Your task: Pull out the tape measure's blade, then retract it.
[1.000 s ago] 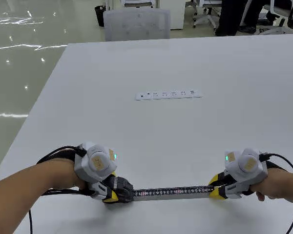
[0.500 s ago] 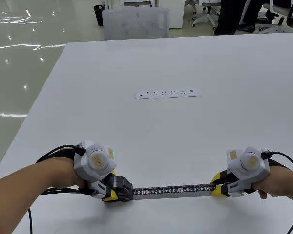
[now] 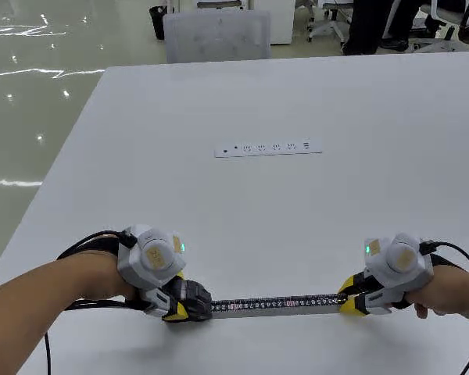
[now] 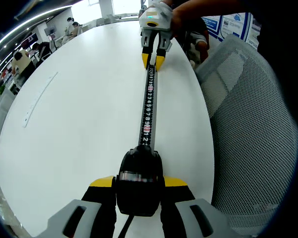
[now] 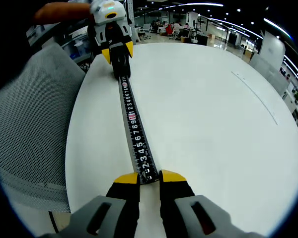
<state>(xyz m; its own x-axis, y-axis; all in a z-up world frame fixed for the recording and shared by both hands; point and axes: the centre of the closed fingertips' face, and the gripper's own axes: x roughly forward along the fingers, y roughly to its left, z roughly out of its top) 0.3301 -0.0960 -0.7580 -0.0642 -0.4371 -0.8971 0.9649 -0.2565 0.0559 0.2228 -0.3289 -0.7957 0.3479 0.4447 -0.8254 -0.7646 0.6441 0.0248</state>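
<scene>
Reading along the blade [image 5: 134,134] in the right gripper view, black numerals run in single digits up to 9, followed by a red mark; the same scale shows in the left gripper view, and the finer print is too small to make out.

The tape measure [image 3: 250,303] lies at the near edge of the white desk [image 3: 297,219]. Its black case [image 3: 189,299] is on the person's left, and the blade stretches from it to the right. The long axis runs roughly parallel to that near edge, with the printed face up.

The left tongs [image 3: 180,301] are clamped on the case, one yellow tip on each side of it. The right tongs [image 3: 348,297] are closed on the blade's free end, which sits between their yellow tips.

A white power strip [image 3: 268,148] lies well apart, farther out on the desk. A grey chair [image 3: 217,35] stands at the far end. A grey mesh chair back [image 4: 258,124] shows beside the desk's near edge in both gripper views. Black cables [image 3: 86,244] trail from both hands.
</scene>
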